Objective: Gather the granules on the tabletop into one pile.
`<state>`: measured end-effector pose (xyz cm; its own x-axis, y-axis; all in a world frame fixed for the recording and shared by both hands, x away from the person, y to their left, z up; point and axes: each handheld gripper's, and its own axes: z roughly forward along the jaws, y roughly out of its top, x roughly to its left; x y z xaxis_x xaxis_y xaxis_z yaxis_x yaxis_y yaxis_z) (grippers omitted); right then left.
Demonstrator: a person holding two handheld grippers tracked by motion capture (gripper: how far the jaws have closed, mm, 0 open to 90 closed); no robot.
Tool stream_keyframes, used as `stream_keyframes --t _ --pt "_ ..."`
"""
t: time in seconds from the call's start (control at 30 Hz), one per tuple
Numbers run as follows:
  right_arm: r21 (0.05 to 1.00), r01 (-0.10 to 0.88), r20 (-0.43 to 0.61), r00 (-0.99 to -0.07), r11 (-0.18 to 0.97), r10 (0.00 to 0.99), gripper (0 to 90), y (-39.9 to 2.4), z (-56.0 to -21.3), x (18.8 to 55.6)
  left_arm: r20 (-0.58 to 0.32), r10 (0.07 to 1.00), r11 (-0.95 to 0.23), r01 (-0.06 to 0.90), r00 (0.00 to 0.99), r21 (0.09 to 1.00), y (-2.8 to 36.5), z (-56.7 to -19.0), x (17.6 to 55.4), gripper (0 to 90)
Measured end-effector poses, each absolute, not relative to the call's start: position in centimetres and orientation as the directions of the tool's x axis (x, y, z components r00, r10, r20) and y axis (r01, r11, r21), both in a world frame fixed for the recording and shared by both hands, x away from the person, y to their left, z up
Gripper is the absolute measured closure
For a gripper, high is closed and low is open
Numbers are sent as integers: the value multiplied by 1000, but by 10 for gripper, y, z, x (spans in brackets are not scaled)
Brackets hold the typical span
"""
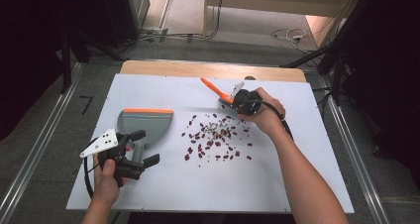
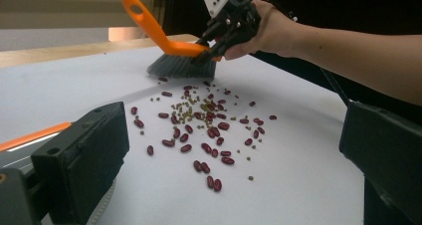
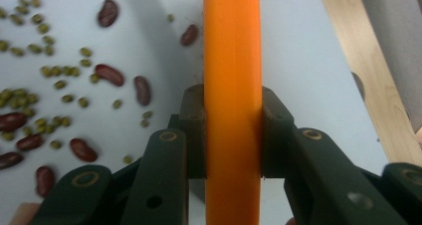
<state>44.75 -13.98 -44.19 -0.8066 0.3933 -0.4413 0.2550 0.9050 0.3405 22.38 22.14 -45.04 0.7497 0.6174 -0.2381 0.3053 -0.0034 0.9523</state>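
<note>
Brush held over scattered beans

The right gripper [image 1: 236, 101] clamps its jaws on the orange brush [image 1: 214, 88], handle slanting to the frame's upper left above the beans [image 1: 213, 137]; the left gripper [image 1: 143, 147], jaws wide, straddles the dustpan [image 1: 143, 125] on the counter [image 1: 277, 184].

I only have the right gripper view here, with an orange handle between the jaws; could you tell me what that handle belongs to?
Observer: It is a hand brush with grey bristles, and the bristles rest on the white board just beyond the beans.
Operator: Thank you; where is the dustpan, please?
Observer: The grey dustpan with an orange lip lies flat at the left of the spill.
Operator: And is the left tool holding it?
Observer: The left tool stands open at the dustpan's handle, jaws wide apart in its own view.
</note>
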Motion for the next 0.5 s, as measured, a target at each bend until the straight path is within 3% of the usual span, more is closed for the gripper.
stream_keyframes --t 0.1,0.5 --pt "298 228 -456 -819 927 348 688 -136 -444 439 -239 617 -6 308 750 951 221 -451 224 2" --pt "279 191 -424 -855 941 299 689 -136 -443 404 -242 617 -9 314 749 949 220 -451 224 2"
